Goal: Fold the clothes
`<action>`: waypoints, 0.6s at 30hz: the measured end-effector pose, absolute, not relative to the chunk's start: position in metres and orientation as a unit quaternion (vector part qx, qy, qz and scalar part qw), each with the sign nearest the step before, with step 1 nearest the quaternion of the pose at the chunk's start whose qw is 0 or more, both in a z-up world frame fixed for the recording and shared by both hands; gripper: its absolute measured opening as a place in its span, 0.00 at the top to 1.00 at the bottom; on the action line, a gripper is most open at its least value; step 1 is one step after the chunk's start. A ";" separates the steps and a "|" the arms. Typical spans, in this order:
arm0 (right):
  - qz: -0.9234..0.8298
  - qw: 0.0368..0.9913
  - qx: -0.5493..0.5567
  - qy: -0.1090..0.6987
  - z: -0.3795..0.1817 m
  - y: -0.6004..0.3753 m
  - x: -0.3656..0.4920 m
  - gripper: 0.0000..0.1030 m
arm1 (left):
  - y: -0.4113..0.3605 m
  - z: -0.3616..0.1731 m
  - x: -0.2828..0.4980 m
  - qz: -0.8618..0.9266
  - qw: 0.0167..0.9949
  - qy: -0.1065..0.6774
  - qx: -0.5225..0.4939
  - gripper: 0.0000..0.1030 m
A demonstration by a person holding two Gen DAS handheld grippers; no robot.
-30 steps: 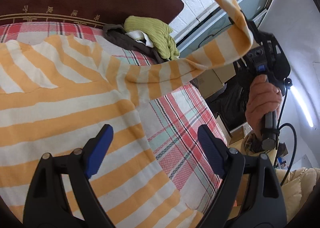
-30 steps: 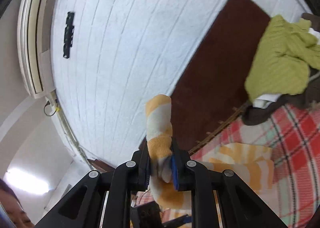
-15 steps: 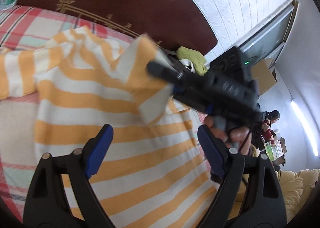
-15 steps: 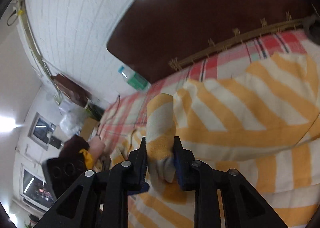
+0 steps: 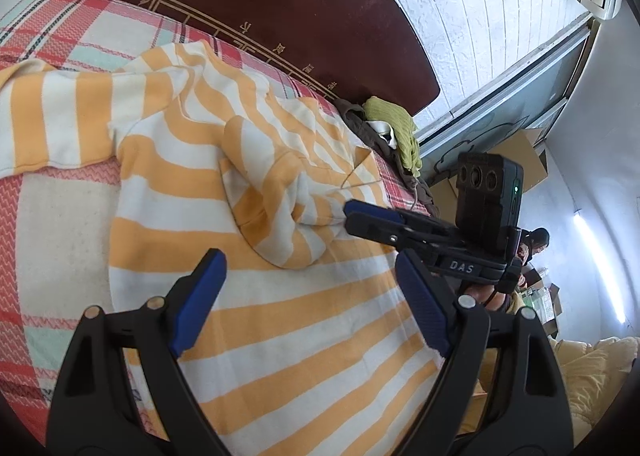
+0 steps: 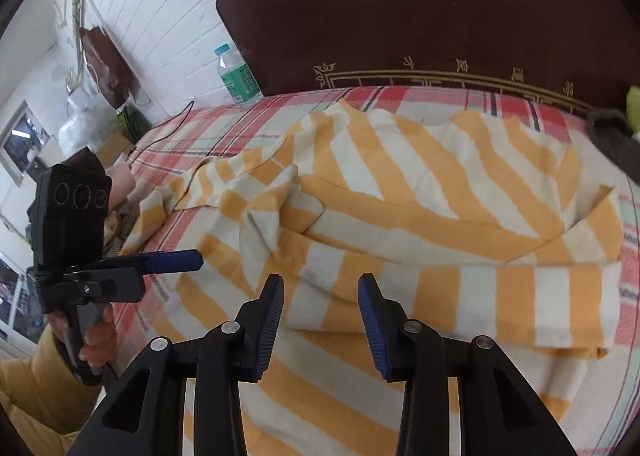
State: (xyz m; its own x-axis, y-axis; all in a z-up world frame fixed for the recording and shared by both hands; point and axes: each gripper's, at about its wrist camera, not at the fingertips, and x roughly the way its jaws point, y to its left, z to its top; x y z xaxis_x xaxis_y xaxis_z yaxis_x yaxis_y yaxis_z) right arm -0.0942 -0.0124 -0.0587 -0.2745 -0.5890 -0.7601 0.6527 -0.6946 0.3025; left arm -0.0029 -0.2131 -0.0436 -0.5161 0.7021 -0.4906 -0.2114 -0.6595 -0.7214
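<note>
Shirt [image 5: 248, 296] lies flat, collar seemingly toward headboard [image 5: 280, 7], sleeve folded across.

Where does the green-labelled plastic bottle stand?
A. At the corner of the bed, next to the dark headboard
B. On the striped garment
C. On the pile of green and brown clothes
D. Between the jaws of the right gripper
A: the bottle stands beside the headboard, off the striped garment.

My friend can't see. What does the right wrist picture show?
An orange-and-white striped cotton top lies on a red plaid bedsheet, one sleeve folded across it. The right tongs are opening above it, empty; the left tongs hover beside.
</note>
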 end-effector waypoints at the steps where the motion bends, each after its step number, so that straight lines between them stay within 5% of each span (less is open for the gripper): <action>1: -0.796 0.395 0.456 0.049 -0.058 -0.023 -0.099 0.52 | -0.213 -0.043 -0.003 0.815 0.281 -0.306 -0.403 0.16; 2: -0.792 0.403 0.455 0.063 -0.059 -0.035 -0.103 0.33 | -0.212 -0.043 -0.002 0.816 0.281 -0.306 -0.402 0.16; 5: -0.770 0.430 0.462 0.095 -0.061 -0.066 -0.117 0.30 | -0.217 -0.043 0.003 0.816 0.274 -0.312 -0.402 0.14; 7: -0.748 0.450 0.477 0.102 -0.066 -0.080 -0.127 0.36 | -0.221 -0.043 0.007 0.817 0.269 -0.315 -0.402 0.14; 9: -0.730 0.462 0.491 0.114 -0.071 -0.088 -0.134 0.86 | -0.224 -0.044 0.012 0.817 0.265 -0.316 -0.402 0.14; 18: -0.843 0.425 0.314 0.097 0.019 -0.028 -0.102 0.90 | -0.199 -0.060 -0.002 0.722 0.392 -0.414 -0.393 0.14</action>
